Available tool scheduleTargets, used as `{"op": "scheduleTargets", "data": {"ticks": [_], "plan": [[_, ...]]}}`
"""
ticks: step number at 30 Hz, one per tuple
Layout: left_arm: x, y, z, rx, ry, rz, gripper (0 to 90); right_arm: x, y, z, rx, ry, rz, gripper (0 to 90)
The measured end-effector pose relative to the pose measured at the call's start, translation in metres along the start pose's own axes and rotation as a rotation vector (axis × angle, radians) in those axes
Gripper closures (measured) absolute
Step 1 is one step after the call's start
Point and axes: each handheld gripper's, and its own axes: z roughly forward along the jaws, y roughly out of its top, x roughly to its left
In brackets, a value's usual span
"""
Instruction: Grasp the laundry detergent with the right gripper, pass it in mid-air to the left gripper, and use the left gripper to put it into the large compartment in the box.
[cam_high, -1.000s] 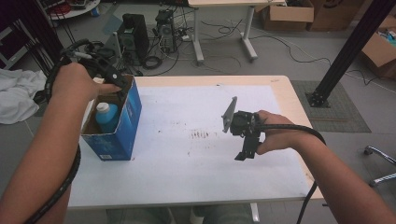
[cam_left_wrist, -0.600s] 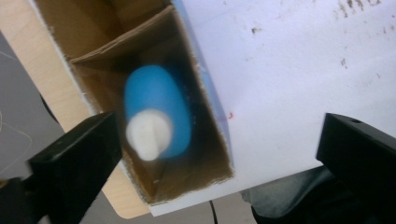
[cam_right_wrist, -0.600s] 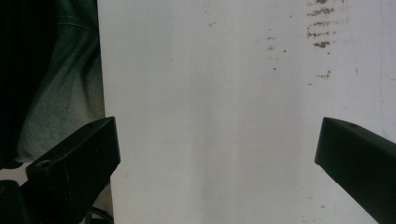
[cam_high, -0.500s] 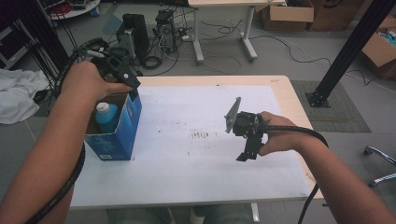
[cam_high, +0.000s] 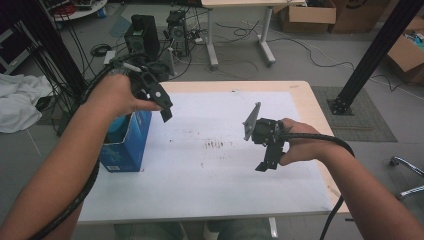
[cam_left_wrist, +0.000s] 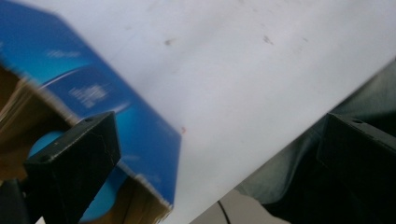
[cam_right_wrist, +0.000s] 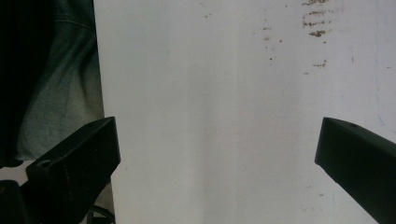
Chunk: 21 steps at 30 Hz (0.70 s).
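Observation:
An open blue box (cam_high: 126, 146) stands on the left part of the white table sheet (cam_high: 215, 185), with a blue-capped bottle (cam_high: 117, 123) inside it. My left gripper (cam_high: 166, 116) hangs just right of the box's top, above the sheet. Its jaws have just been opening and stand wide with nothing between them. In the left gripper view the box (cam_left_wrist: 140, 135) and the blue cap (cam_left_wrist: 43, 140) lie behind the left jaw of that gripper (cam_left_wrist: 210, 154). My right gripper (cam_high: 265, 164) hovers over the sheet's right half, open and empty, jaws wide apart (cam_right_wrist: 217, 158).
Brown smudges (cam_high: 216, 145) mark the middle of the sheet. Beyond the far table edge the floor holds computer towers (cam_high: 142, 30), cables and cardboard boxes (cam_high: 305, 17). A black post (cam_high: 372, 55) rises at the right, and a white cloth (cam_high: 20, 100) lies at the left.
My left hand has moved right from over the box's opening to beside its top right edge, jaws wider. The bottle stays in the box. The right hand has kept still.

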Motion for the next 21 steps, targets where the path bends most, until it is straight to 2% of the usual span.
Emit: {"op": "scheduleTargets", "data": {"ticks": [2,4,8,11,13,15,18,21], "plan": [[-0.008,0.004,0.006,0.028,-0.009,0.047,0.1,0.000,0.001,0.000,0.003,0.001,-0.004,0.0],[-0.018,0.007,0.015,0.052,-0.009,0.119,0.1,-0.001,0.002,0.000,0.008,0.004,-0.010,0.0],[-0.034,0.010,0.027,0.067,-0.021,0.232,0.1,-0.004,0.001,-0.001,0.009,0.004,-0.009,0.0],[-0.046,0.009,0.034,0.077,-0.040,0.335,0.1,-0.005,0.001,-0.003,0.023,0.005,-0.012,0.0],[-0.052,0.009,0.038,0.080,-0.040,0.382,0.1,-0.006,0.000,-0.005,0.028,0.003,-0.011,0.0],[-0.055,0.008,0.041,0.078,-0.077,0.412,0.1,-0.006,0.000,-0.007,0.027,0.004,-0.009,0.0],[-0.061,0.007,0.043,0.077,-0.099,0.466,0.1,-0.006,0.001,-0.007,0.031,0.002,-0.014,0.0],[-0.067,0.006,0.046,0.090,-0.103,0.532,0.2,-0.006,0.002,-0.007,0.041,0.003,-0.021,0.0]]}}
